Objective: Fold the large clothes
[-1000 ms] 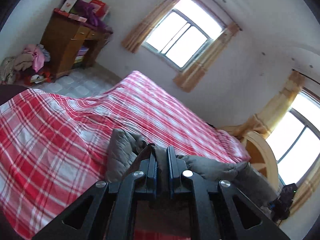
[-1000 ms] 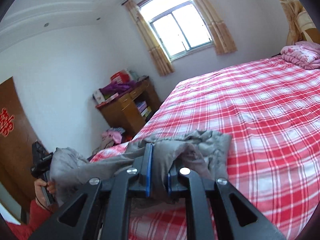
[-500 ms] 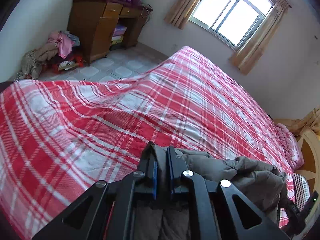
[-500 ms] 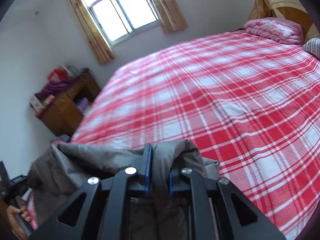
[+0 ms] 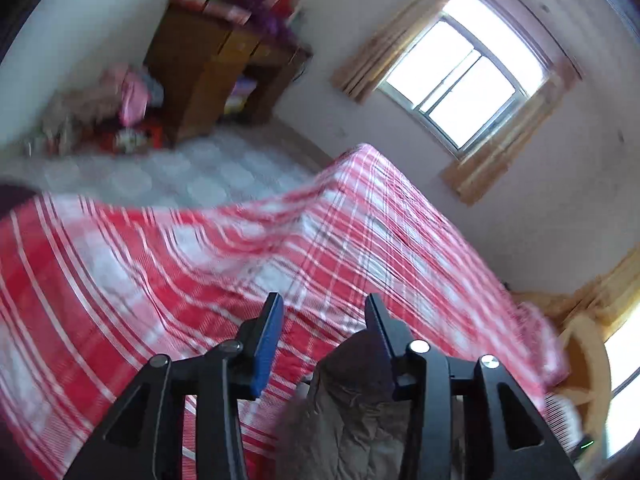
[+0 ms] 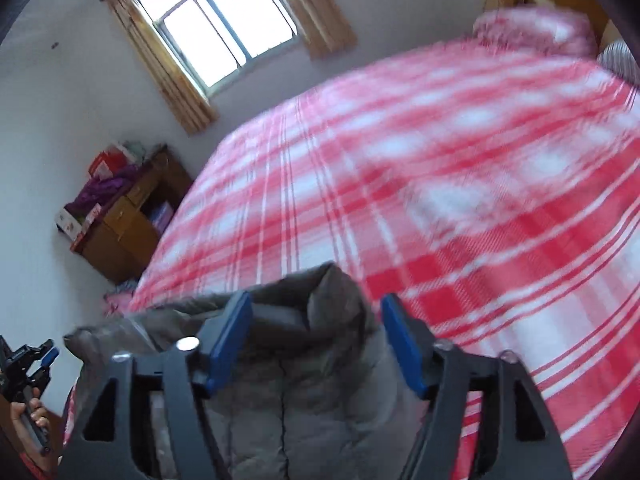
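Both grippers have let go of the gray coat.

The coat lies at the bottom middle of the right view, on the red checked bed. Half a second ago both grippers pinched it. Now the right gripper and left gripper gape wide, so the coat is dropped, ready to fold. No boxes or baskets are near.
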